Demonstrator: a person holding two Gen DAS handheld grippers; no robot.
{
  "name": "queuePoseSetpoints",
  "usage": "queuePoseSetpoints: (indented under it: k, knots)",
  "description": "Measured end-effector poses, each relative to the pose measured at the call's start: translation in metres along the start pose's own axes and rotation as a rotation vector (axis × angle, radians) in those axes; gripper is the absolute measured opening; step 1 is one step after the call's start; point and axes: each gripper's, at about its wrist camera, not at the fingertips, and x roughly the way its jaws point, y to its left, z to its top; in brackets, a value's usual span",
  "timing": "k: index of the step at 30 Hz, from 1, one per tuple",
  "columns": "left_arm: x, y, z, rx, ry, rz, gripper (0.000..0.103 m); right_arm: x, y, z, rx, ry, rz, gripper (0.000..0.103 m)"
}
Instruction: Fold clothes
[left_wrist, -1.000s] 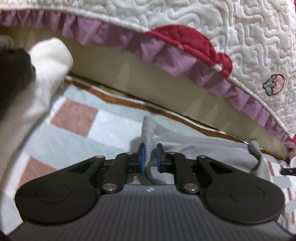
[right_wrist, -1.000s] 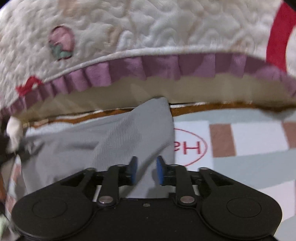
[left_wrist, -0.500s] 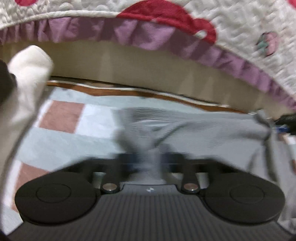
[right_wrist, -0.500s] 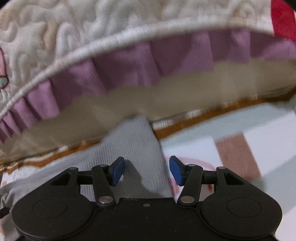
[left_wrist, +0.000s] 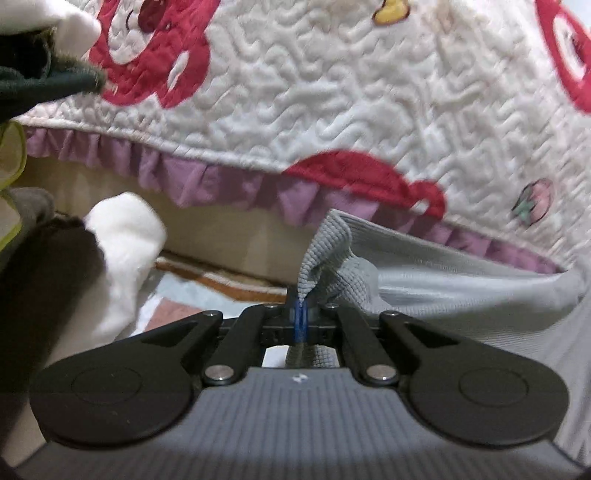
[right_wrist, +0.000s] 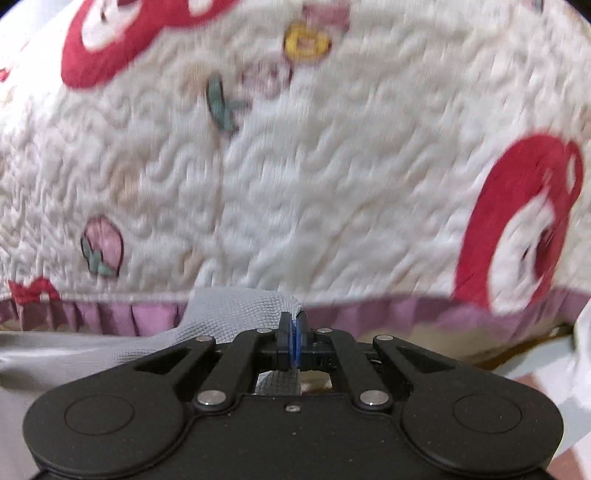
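Lifted grey garment (left_wrist: 461, 280); left view shows white sock (left_wrist: 125, 236).

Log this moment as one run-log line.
left gripper: shut on grey garment | right gripper: shut on grey garment | backdrop: quilted bedspread

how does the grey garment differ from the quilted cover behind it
The grey garment is plain grey with a fine ribbed knit; the quilted cover is cream with red shapes and small fruit motifs. The garment's edges are bare, while the cover ends in a purple ruffle. The garment is pinched at its corners by the left tool and the right tool; the cover hangs untouched. Both are soft fabric.
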Motion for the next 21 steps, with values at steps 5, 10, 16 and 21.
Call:
queuePoseSetpoints:
  k: [5, 10, 16, 21]
  knots:
    - [0.009, 0.011, -0.002, -0.162, 0.095, -0.118, 0.001, -0.008, -0.005, 0.001, -0.088, 0.012, -0.054, 0.002]
    - [0.026, 0.007, -0.014, -0.191, 0.239, -0.172, 0.001, 0.001, -0.029, -0.028, -0.070, 0.154, -0.158, 0.002]
    - [0.033, -0.012, -0.022, -0.123, 0.297, -0.246, 0.007, 0.017, -0.040, -0.063, -0.119, 0.304, -0.199, 0.002]
    - [0.039, -0.034, -0.036, -0.065, 0.332, -0.283, 0.027, 0.017, -0.051, -0.071, -0.073, 0.321, -0.174, 0.003]
